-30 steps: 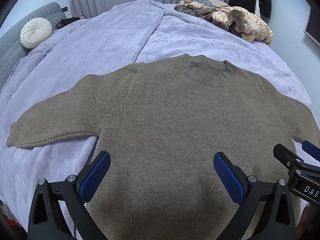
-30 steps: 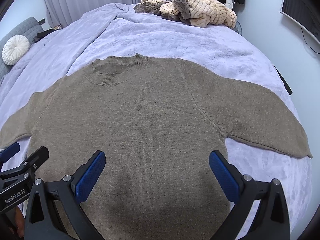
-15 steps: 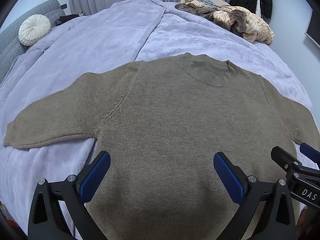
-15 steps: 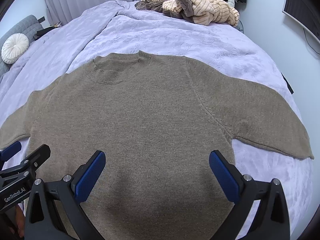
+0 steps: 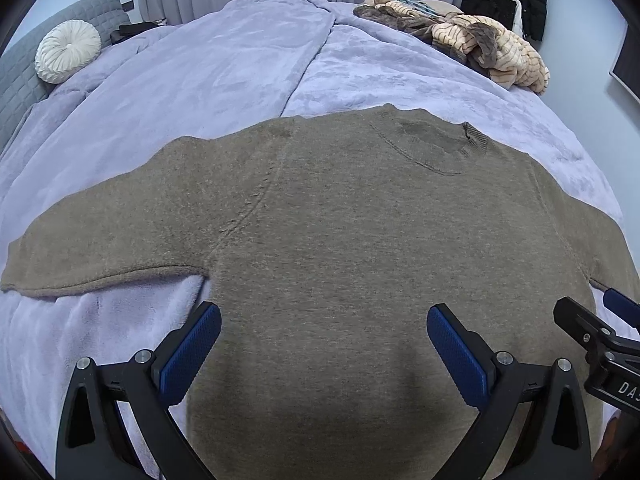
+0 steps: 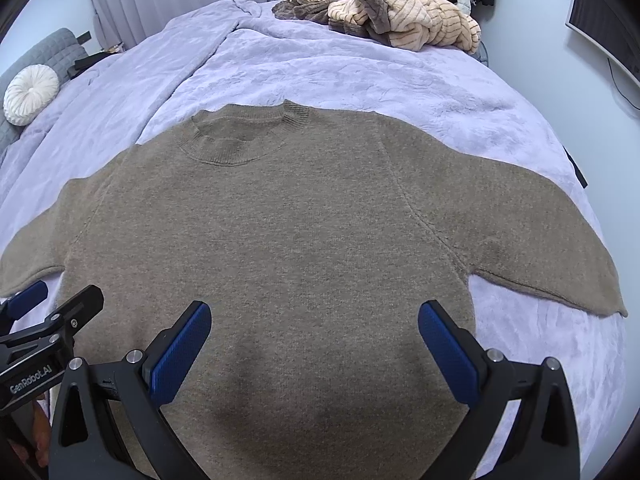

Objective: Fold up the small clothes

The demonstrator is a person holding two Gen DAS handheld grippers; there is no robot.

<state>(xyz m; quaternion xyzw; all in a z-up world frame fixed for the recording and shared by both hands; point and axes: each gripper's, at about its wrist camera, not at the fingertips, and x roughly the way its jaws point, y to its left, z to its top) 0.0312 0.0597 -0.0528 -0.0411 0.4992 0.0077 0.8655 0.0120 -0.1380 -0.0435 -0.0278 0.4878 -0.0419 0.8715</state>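
Across the lilac plush bedspread, a taupe-brown knitted crew-neck sweater lies flat, neckline away from the cameras, both sleeves spread out to the sides and its lower body nearest the cameras. Above that lower body hover the left gripper and the right gripper, side by side. Both have their blue-padded fingers spread wide apart and hold nothing; whether the pads touch the knit cannot be told.

No fold has been made, so the step in hand looks like the first one: bringing a sleeve or a side panel across the body. To do it well, each claw should probably pinch the knit at an edge rather than mid-panel, taking both layers together, then lift only enough to clear the surface. The left sleeve and right sleeve are each best carried straight inward so the fold line runs parallel to the side seam. Thick knit tends to drag on plush fabric, so a low, slow carry should keep the body from bunching.

Readable writing is sparse: "GenRobot.AI" on the left tool's body in the right wrist view, and the partial letters "DA" on the right tool's body in the left wrist view.

Far behind sit a heap of cream-and-brown ribbed garments and a round white pleated cushion.
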